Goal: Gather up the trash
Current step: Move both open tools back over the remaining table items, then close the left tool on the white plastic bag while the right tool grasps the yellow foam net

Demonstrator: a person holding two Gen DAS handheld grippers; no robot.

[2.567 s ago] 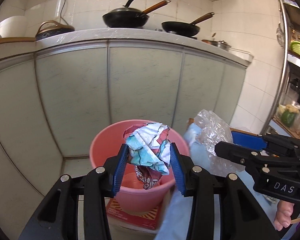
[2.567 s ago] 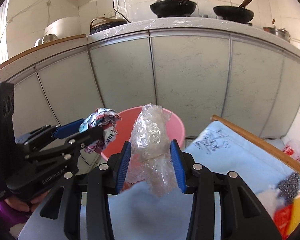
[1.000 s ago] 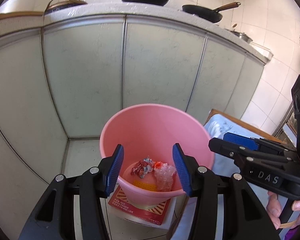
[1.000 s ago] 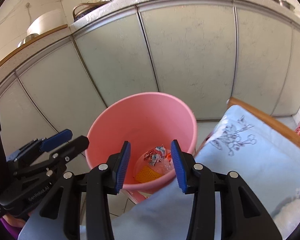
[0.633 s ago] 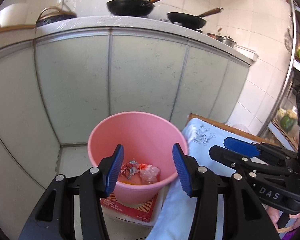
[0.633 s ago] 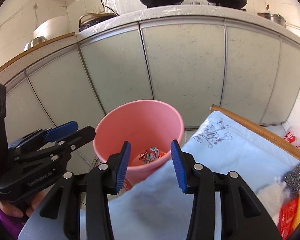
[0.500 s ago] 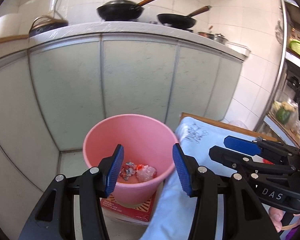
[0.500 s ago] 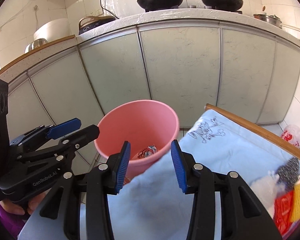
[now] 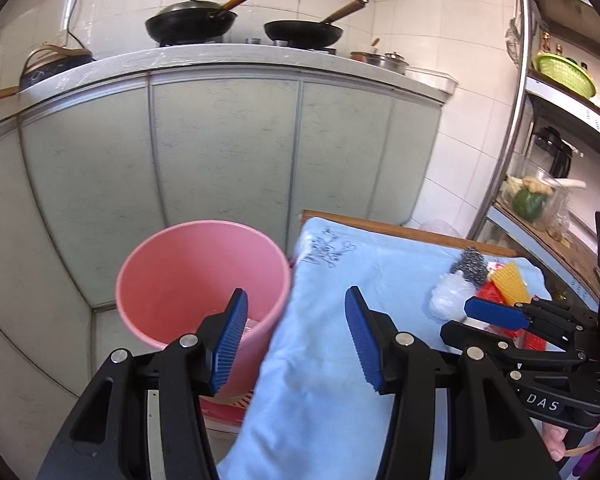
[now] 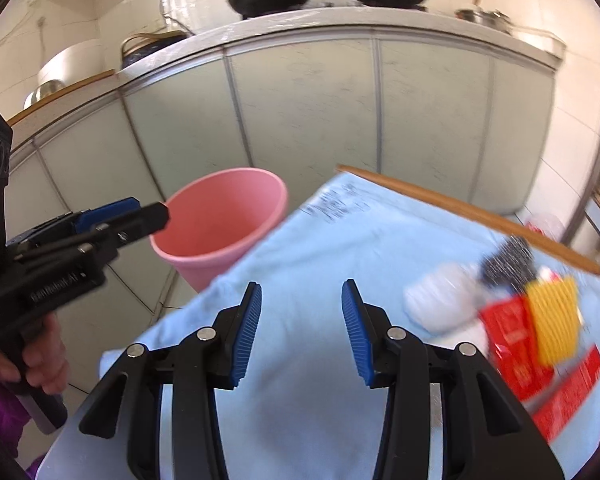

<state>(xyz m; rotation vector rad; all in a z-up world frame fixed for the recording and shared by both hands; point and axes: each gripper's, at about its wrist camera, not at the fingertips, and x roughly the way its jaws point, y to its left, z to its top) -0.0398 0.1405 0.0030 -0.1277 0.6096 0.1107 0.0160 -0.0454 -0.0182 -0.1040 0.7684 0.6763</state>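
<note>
L gripper [image 9: 296,336] jaws wide, nothing betw them; R gripper [image 10: 301,330] jaws apart, empty too. Pink bucket [image 9: 188,264] on floor at 10 o'clock of L gripper, beside blue cloth [image 9: 340,344]. Trash pile [image 10: 512,308] on cloth at 2 o'clock of R gripper: white wad, scourer, red+yellow packets

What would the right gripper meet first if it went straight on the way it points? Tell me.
Most likely the light blue cloth on the table: the open, empty right gripper points down at bare cloth, left of the trash pile. Depth is unclear.
</note>
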